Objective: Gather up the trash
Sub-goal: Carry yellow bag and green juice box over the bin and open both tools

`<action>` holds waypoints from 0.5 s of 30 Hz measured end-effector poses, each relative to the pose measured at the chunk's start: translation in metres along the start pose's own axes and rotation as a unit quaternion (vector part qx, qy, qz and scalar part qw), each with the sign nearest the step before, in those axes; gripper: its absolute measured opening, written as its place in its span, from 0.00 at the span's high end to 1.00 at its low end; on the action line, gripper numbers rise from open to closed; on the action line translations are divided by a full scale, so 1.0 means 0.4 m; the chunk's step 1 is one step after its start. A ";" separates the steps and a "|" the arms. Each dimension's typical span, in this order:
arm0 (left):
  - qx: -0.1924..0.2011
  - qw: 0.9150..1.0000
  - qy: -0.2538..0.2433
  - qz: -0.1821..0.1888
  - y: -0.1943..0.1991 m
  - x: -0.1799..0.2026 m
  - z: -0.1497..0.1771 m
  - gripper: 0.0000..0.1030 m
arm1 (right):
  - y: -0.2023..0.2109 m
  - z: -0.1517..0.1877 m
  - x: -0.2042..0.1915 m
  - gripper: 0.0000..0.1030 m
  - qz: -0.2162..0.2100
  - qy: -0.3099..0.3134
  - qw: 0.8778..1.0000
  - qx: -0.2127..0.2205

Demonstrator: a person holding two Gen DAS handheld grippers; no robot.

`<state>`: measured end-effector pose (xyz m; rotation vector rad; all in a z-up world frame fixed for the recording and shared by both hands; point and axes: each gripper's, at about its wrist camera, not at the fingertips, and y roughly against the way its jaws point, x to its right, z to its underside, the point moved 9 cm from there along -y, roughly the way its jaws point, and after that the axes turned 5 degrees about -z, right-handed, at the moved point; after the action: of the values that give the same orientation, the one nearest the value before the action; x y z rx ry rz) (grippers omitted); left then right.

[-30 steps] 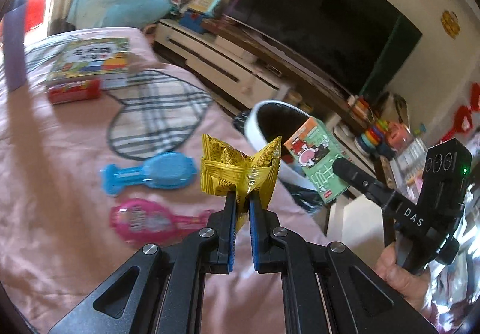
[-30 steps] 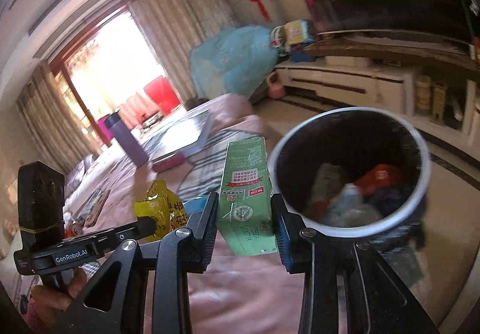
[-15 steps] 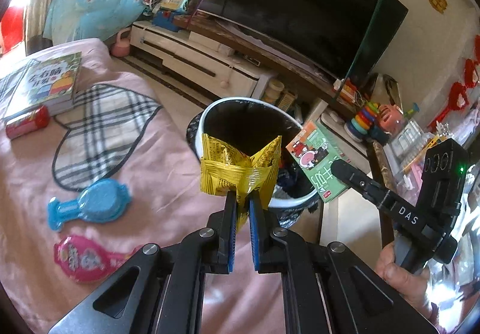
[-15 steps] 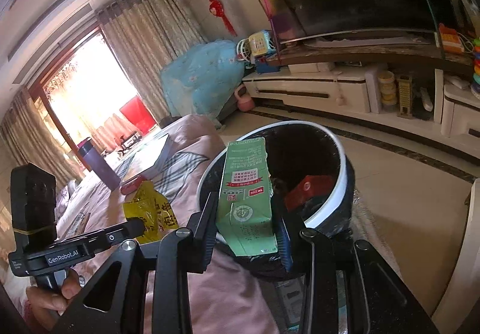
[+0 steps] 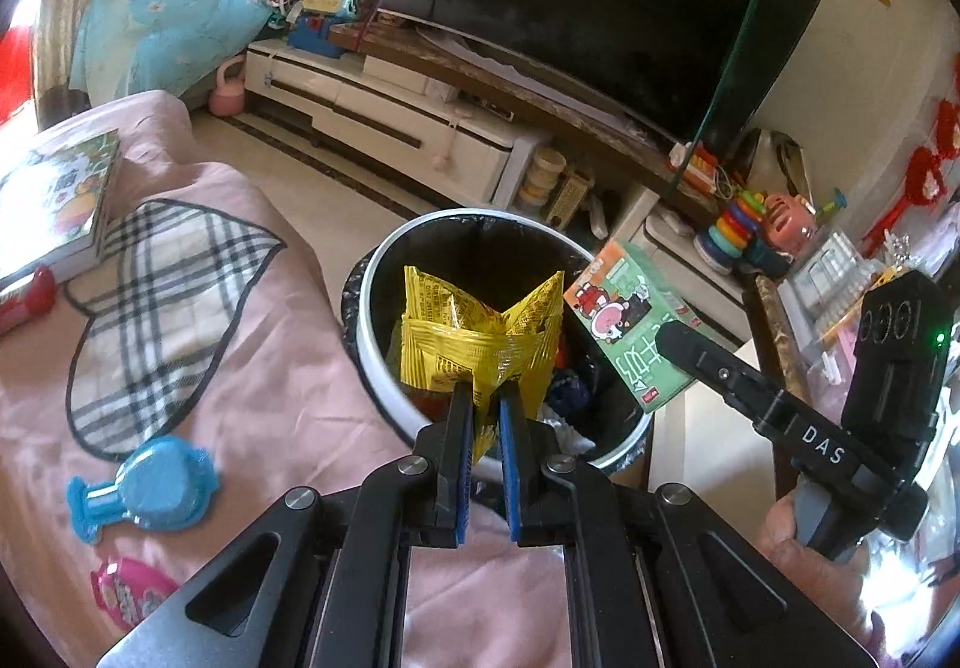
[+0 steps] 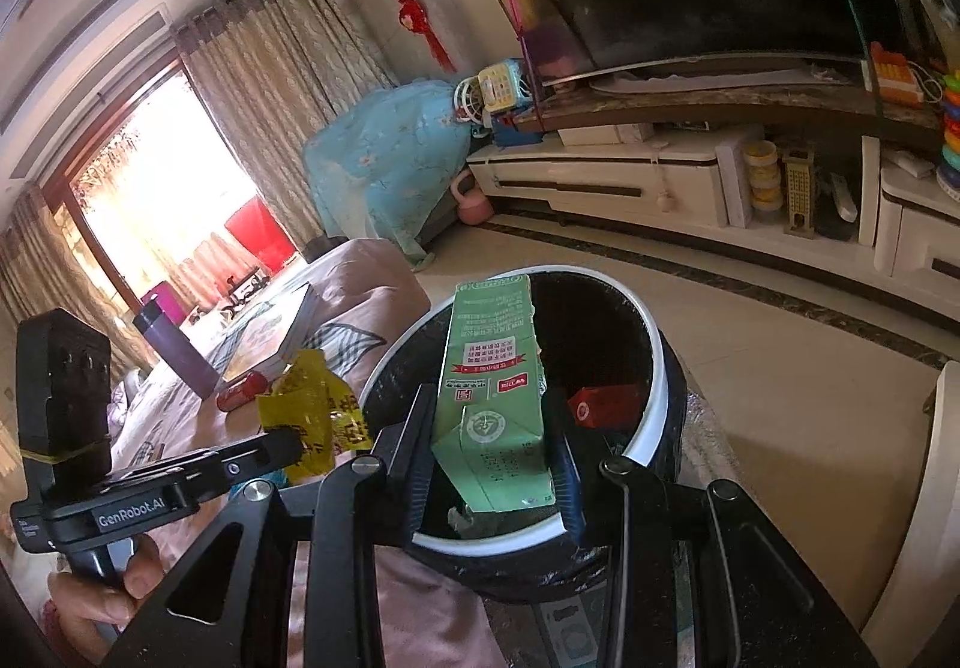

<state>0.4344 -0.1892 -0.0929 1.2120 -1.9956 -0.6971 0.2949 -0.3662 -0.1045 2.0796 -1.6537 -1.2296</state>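
Counts: 2 tongs, left tongs (image 5: 485,398) and right tongs (image 6: 489,428). 1 yellow wrapper (image 5: 480,332), 1 green carton (image 6: 495,398), 1 trash bin (image 5: 372,320). On the pink bed: 1 book (image 5: 54,200), 1 blue toy (image 5: 144,485), 1 pink toy (image 5: 129,593).

Large television (image 5: 600,8) above white cabinet (image 5: 390,128), sunlit curtains (image 6: 252,86).

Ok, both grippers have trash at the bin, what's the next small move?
Probably open the left gripper: it is shut on the yellow wrapper, which hangs over the open bin, so it should drop in. The right gripper holds the green carton over the bin's near rim; release it next.
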 end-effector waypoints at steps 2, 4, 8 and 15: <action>-0.003 1.000 -0.002 0.000 -0.016 0.006 -0.011 0.93 | -0.006 -0.008 0.006 0.66 0.002 0.000 1.000 -0.002; -0.004 1.000 -0.003 0.000 -0.029 0.011 -0.022 0.93 | -0.012 -0.015 0.009 0.66 0.004 0.001 1.000 -0.004; -0.007 1.000 -0.002 0.002 -0.048 0.010 -0.032 0.93 | -0.021 -0.024 0.011 0.66 0.009 0.006 1.000 -0.007; -0.015 1.000 0.003 -0.003 -0.076 0.008 -0.042 0.90 | -0.052 -0.027 0.029 0.66 0.018 0.010 1.000 -0.022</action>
<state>0.4627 -0.2065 -0.1038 1.2028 -1.9701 -0.7222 0.3174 -0.3727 -0.1159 2.0204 -1.6336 -1.2181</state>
